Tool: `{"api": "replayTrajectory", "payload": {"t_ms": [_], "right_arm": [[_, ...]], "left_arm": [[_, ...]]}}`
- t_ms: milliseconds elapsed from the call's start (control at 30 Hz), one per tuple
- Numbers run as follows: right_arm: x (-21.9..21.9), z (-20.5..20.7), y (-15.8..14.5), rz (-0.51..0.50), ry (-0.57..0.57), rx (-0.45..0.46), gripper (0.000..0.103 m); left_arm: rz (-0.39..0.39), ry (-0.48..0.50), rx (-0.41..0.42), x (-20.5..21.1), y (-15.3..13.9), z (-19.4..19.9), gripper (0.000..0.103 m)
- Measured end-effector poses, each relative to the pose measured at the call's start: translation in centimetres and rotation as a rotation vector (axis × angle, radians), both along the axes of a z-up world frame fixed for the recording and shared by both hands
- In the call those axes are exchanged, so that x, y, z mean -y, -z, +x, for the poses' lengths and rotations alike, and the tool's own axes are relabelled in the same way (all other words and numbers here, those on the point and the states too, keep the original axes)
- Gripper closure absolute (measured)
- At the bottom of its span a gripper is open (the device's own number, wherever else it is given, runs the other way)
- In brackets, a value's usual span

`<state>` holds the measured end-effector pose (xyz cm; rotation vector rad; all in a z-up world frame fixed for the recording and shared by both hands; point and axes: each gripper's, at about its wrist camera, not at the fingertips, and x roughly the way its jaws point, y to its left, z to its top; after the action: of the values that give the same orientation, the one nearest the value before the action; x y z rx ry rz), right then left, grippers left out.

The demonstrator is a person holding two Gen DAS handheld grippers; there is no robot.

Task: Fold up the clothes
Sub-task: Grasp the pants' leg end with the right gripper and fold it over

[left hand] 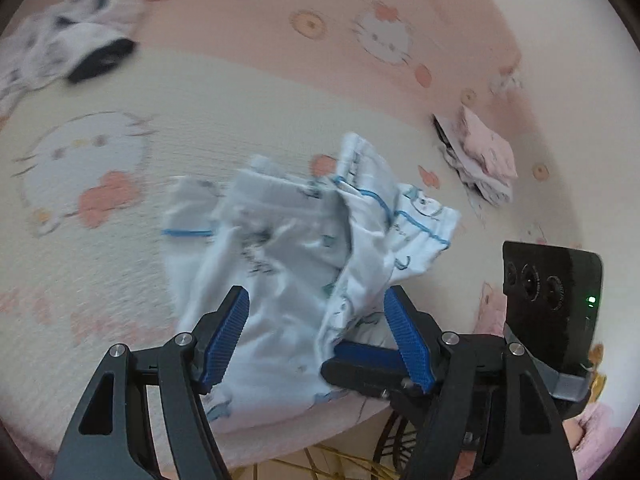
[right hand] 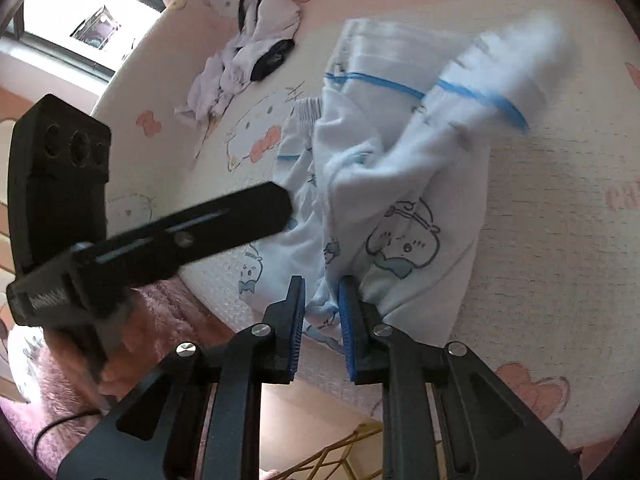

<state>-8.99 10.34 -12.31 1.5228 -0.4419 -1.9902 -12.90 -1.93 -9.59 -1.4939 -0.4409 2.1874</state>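
Note:
A crumpled white garment (left hand: 288,248) with blue trim and cartoon prints lies on the bed near its front edge. My left gripper (left hand: 316,294) hovers over it, open, its blue pads on either side of the cloth without pressing it. My right gripper (right hand: 322,282) is shut on a bunched fold of the white garment (right hand: 400,184) at its near edge. The right gripper's fingers (left hand: 360,356) reach into the left wrist view from the right. The left gripper (right hand: 192,232) crosses the right wrist view from the left.
The bed has a pink and cream cartoon-cat sheet (left hand: 120,264). A loose heap of white and black clothes (left hand: 72,40) lies far left. A folded pink stack (left hand: 484,156) sits at the right. A gold wire frame (right hand: 340,452) shows below the bed edge. A pink fuzzy sleeve (right hand: 160,312) is at the left.

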Motion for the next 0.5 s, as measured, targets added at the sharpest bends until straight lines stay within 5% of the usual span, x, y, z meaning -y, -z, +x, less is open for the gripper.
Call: {"api": "replayTrajectory", "payload": {"t_ms": [267, 400, 500], "right_arm": [[-1.3, 0.6, -0.4, -0.025, 0.034, 0.01, 0.08], [-1.7, 1.2, -1.0, 0.001, 0.033, 0.0, 0.077], [-2.2, 1.7, -1.8, -0.004, 0.032, 0.001, 0.069]], "left_arm": [[-0.056, 0.151, 0.009, -4.3, 1.1, 0.4, 0.073], [-0.072, 0.141, 0.01, -4.7, 1.6, 0.3, 0.086], [-0.011, 0.08, 0.031, -3.5, 1.6, 0.2, 0.089]]}}
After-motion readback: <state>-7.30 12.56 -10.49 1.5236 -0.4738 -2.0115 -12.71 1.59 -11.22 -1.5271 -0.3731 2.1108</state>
